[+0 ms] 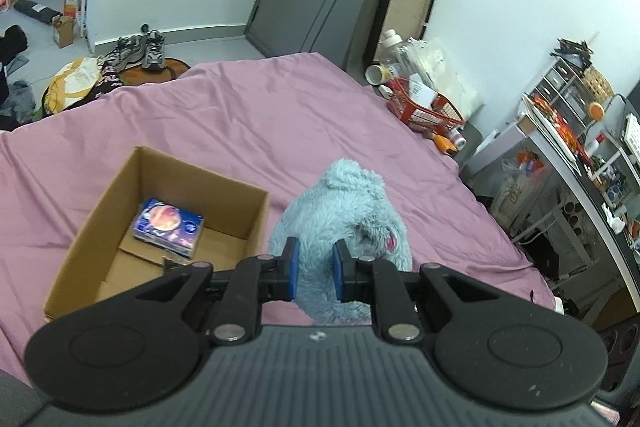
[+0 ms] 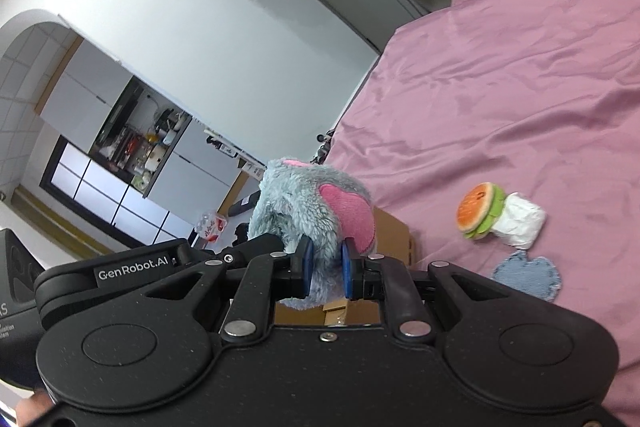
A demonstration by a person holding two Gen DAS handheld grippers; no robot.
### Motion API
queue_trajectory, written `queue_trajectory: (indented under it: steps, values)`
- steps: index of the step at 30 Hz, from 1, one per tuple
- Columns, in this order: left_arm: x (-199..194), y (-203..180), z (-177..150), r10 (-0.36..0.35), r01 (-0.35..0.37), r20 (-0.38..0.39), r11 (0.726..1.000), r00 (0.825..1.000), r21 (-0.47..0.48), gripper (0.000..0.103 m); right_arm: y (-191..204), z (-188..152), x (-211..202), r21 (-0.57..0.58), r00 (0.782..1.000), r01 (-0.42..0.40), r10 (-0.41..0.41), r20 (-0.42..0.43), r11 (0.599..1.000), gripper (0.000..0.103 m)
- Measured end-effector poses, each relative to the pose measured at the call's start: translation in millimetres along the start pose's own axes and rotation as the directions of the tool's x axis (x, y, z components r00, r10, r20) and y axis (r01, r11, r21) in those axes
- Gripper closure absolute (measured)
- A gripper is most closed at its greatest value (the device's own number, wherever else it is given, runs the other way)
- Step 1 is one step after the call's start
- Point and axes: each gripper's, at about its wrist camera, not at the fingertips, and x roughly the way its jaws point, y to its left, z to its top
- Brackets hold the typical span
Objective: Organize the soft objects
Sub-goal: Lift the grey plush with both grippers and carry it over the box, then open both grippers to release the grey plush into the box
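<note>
Plush toy (image 1: 344, 211), a shaggy pale-blue animal, is what the left wrist view centres on; the left gripper (image 1: 316, 269) is clenched on its fur, blue pads pressed into the pile on both sides, and the toy appears to hang lifted above the pink bedsheet (image 1: 248, 115) just beside the cardboard box (image 1: 92, 227); the box stands open on the bed to the toy's left, a small printed carton (image 1: 168, 227) lying on its floor, with much of the floor bare around it; beyond, the sheet runs clear to the far edge, where a red basket (image 1: 424, 111) and bottles crowd the corner. From the right wrist view, the right gripper (image 2: 325, 269) is likewise grasping the same plush toy (image 2: 304, 203), near a pink ear patch, with the left gripper's body visible alongside at the left; the box shows only as a brown corner behind and under the toy; a burger-shaped soft toy (image 2: 480, 211), a white bundle (image 2: 520, 221) touching it and a denim heart patch (image 2: 528, 277) lie on the sheet to the right, well apart from the box. I judge the step in hand to be carrying the plush to the box with both grippers; the next move calls for bringing it over the opening, clearing the near wall, and letting go together; the bed's left edge is close, so drift that way risks a drop to the floor.
</note>
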Motion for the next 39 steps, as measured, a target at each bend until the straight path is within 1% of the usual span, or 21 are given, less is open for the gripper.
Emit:
queue_trajectory:
  steps: [7,13,19,27,31,35,39]
  values:
    - [3.8,31.1,5.6,0.003,-0.003,-0.004,0.999,1.000,-0.047,0.087,7.8,-9.4,21.2,-0.030,1.000,-0.012,0.011,-0.018,0.999,0.088]
    - [7.0,51.0,9.3,-0.003,0.002,-0.009,0.998,1.000,-0.067,0.087,17.2,-16.8,33.2,-0.048,1.000,-0.013,0.012,-0.022,0.999,0.088]
    - [9.6,73.6,11.7,-0.001,-0.001,-0.019,0.995,1.000,-0.099,0.088,24.4,-24.4,49.7,-0.070,0.998,-0.015,0.011,-0.057,0.997,0.083]
    - [12.9,107.2,15.4,0.043,-0.048,-0.039,0.989,0.998,-0.139,0.089,35.2,-33.4,64.1,-0.109,0.995,0.005,-0.015,-0.098,0.994,0.081]
    - [16.8,114.9,16.2,0.058,-0.065,-0.053,0.986,0.997,-0.150,0.089,37.6,-34.6,62.9,-0.125,0.994,0.033,-0.046,-0.101,0.992,0.079]
    - [18.7,117.6,17.6,0.094,-0.099,-0.042,0.986,0.995,-0.134,0.089,34.6,-36.3,61.7,-0.111,0.993,0.055,-0.066,-0.102,0.992,0.078]
    - [22.5,120.9,19.4,0.139,-0.147,-0.061,0.978,0.988,-0.147,0.087,33.5,-35.8,57.4,-0.105,0.992,0.059,-0.070,-0.103,0.993,0.076]
